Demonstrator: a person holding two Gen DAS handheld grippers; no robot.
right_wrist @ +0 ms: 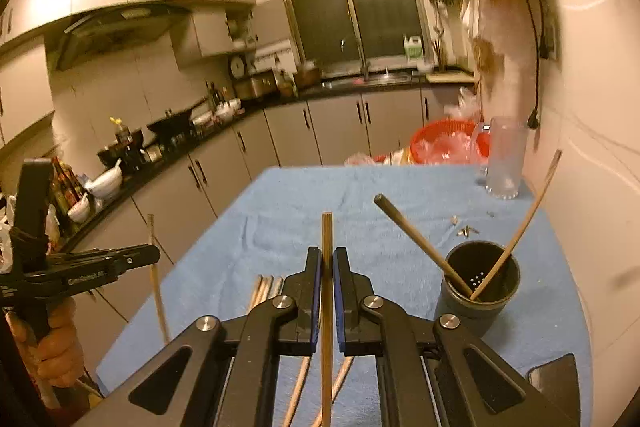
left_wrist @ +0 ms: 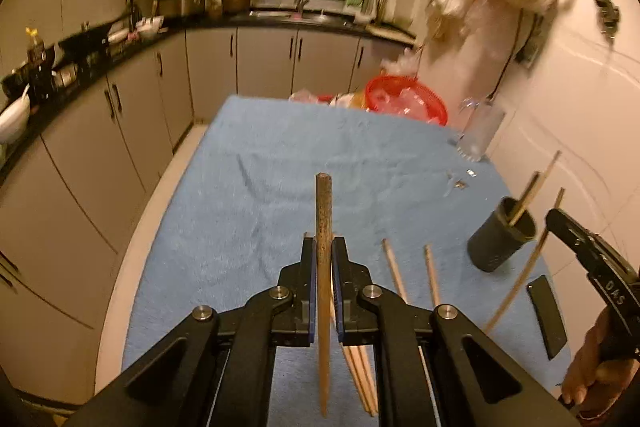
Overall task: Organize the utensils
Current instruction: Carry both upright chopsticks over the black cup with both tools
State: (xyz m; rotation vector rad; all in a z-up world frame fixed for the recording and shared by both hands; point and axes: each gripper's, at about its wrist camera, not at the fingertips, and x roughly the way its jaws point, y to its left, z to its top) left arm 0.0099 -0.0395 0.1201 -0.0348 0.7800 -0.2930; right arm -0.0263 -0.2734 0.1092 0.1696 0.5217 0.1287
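My left gripper (left_wrist: 323,241) is shut on a wooden chopstick (left_wrist: 323,227) and holds it upright above the blue towel (left_wrist: 260,187). My right gripper (right_wrist: 327,251) is shut on another chopstick (right_wrist: 327,235), also upright over the towel. A dark round holder (right_wrist: 478,283) stands at the right with two chopsticks (right_wrist: 416,239) leaning in it; it also shows in the left wrist view (left_wrist: 500,239). Several loose chopsticks (left_wrist: 394,271) lie on the towel under the grippers. The right gripper shows at the right edge of the left wrist view (left_wrist: 560,217), and the left gripper at the left of the right wrist view (right_wrist: 154,253).
A clear glass jug (right_wrist: 504,157) and a red basket (right_wrist: 444,143) stand at the far end of the table. A flat black object (left_wrist: 548,315) lies at the right near the wall. Small bits (right_wrist: 466,231) lie on the towel. Kitchen counters run along the left.
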